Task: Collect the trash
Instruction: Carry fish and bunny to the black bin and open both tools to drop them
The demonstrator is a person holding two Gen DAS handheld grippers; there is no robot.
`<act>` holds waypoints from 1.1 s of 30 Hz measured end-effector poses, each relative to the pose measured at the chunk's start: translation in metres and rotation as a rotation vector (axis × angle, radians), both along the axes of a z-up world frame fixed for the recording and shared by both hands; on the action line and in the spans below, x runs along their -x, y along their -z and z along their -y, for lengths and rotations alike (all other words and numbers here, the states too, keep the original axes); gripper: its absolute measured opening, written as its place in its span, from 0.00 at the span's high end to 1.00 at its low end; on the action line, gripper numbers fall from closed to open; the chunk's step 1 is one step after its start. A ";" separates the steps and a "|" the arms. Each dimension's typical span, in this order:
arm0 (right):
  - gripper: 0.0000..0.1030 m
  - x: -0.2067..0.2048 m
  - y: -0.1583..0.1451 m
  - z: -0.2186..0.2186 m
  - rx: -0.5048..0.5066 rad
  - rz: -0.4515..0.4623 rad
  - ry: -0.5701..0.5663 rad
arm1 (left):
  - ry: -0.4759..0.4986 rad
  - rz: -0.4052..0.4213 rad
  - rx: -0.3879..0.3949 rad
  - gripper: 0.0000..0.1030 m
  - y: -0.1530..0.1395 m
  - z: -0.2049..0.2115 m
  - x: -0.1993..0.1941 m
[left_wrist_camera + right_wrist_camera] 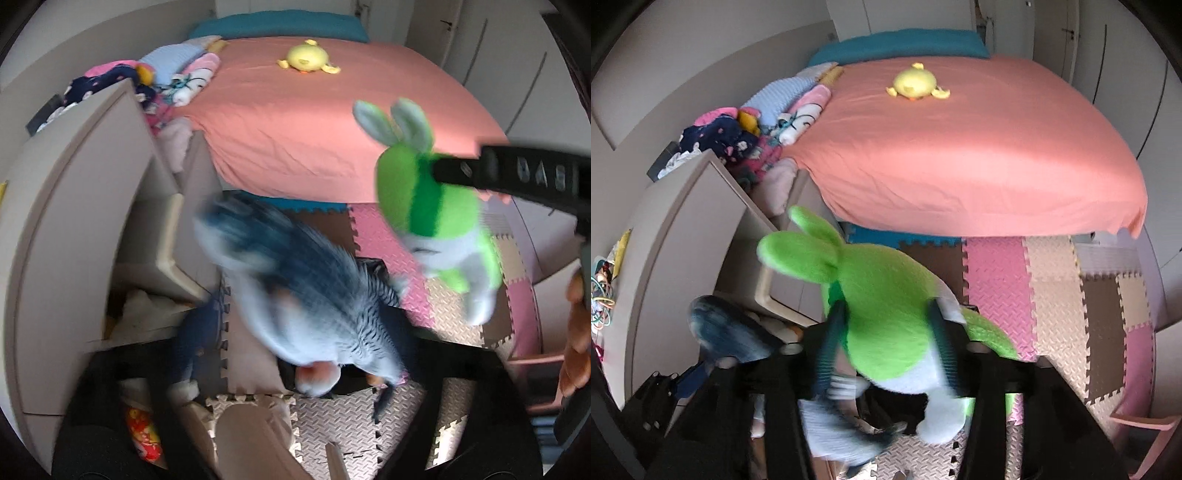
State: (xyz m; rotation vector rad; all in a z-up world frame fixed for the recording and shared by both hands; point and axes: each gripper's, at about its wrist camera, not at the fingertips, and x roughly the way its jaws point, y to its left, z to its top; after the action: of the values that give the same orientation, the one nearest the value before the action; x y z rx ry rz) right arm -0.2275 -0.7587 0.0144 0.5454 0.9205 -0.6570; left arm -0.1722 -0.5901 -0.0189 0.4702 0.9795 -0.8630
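My right gripper (886, 339) is shut on a green and white plush rabbit (886, 317), one finger on each side of its body, holding it in the air in front of the bed. In the left wrist view the same rabbit (436, 210) hangs at the right with the right gripper's black finger (517, 173) across it. A blue-grey striped plush (306, 291) hangs blurred in the middle of the left wrist view, close to the camera. My left gripper's fingers are hidden behind it. The striped plush also shows at the lower left of the right wrist view (720, 332).
A bed with a salmon sheet (979, 158) holds a yellow duck plush (916, 85) and a pile of clothes and toys (738, 144) at its left. A beige cabinet with an open drawer (92, 221) stands on the left. Coloured foam puzzle mats (1071, 302) cover the floor.
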 end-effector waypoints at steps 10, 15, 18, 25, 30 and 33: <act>0.02 0.011 0.008 0.015 -0.027 0.042 0.044 | 0.000 0.040 -0.006 0.06 0.000 0.003 0.010; 0.02 0.001 0.000 0.006 -0.011 0.041 0.021 | -0.025 0.031 0.018 0.06 -0.007 -0.008 -0.002; 0.02 -0.010 -0.008 -0.006 -0.008 0.064 -0.011 | -0.040 0.032 0.036 0.06 -0.015 -0.023 -0.011; 0.02 -0.059 -0.032 -0.056 0.017 0.103 -0.138 | -0.120 0.060 0.069 0.06 -0.036 -0.069 -0.041; 0.02 -0.094 -0.046 -0.092 0.015 0.131 -0.226 | -0.192 0.094 0.085 0.06 -0.056 -0.110 -0.065; 0.02 -0.118 -0.058 -0.120 0.015 0.148 -0.295 | -0.244 0.117 0.085 0.06 -0.068 -0.137 -0.081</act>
State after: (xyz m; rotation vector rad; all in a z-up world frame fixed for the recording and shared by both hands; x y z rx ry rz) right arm -0.1098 -0.6389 0.0721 0.4280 0.8354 -0.3522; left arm -0.0912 -0.4532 0.0487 0.3170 0.8679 -0.6472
